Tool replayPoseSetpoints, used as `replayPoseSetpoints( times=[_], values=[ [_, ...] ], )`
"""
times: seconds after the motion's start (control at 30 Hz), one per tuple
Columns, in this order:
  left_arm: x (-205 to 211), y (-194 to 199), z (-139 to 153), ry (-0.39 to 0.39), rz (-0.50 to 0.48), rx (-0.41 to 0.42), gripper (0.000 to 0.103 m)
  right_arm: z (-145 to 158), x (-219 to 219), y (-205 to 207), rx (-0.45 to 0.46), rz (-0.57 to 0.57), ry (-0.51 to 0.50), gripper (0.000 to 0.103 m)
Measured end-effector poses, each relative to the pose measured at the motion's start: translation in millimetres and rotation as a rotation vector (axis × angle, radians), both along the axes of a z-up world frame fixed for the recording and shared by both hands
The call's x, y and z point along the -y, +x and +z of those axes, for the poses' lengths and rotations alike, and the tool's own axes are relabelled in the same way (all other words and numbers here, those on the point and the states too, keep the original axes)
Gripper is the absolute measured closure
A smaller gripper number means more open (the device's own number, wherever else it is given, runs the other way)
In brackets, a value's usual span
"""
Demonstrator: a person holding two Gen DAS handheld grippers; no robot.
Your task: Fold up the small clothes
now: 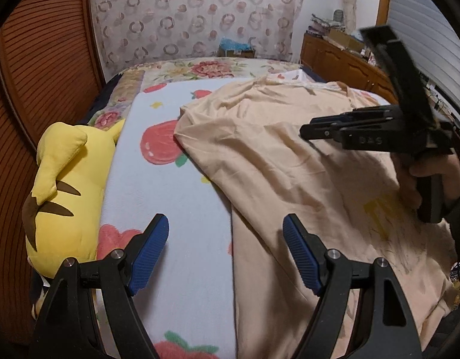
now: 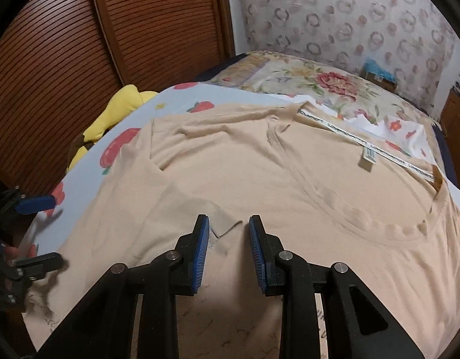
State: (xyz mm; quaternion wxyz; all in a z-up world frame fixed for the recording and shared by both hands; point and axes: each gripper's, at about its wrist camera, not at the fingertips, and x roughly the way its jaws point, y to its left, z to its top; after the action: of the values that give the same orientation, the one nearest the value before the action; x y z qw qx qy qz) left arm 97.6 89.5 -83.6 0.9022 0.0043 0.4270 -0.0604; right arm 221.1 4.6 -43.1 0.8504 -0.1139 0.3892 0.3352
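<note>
Although the peach cotton T-shirt (image 2: 260, 179) lies nearly flat, folding has barely begun; left gripper (image 1: 225, 251) and right gripper (image 2: 227, 248) both gape empty.

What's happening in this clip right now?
A person holds a gripper in each hand over a peach T-shirt spread on a bed. The right gripper hovers over the shirt, jaws partly open, empty. The left gripper is wide open at the shirt's edge. A yellow plush toy lies beside. No fold is made yet.
</note>
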Motion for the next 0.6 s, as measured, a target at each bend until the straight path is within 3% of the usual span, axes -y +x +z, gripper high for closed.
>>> replayPoseSetpoints(
  times=[0.2,0.43,0.6],
  values=[
    [1,10,-10,0.001,0.003,-0.041,0.024,-2,-9,-11,0.081,0.084,-0.075,0.099],
    [4,11,-11,0.015,-0.003,-0.045,0.021,-2,14,7,0.087,-0.01,-0.05,0.101],
    [5,13,-12,0.022,-0.004,-0.05,0.015,-6,16,7,0.061,-0.007,-0.033,0.1]
  ],
)
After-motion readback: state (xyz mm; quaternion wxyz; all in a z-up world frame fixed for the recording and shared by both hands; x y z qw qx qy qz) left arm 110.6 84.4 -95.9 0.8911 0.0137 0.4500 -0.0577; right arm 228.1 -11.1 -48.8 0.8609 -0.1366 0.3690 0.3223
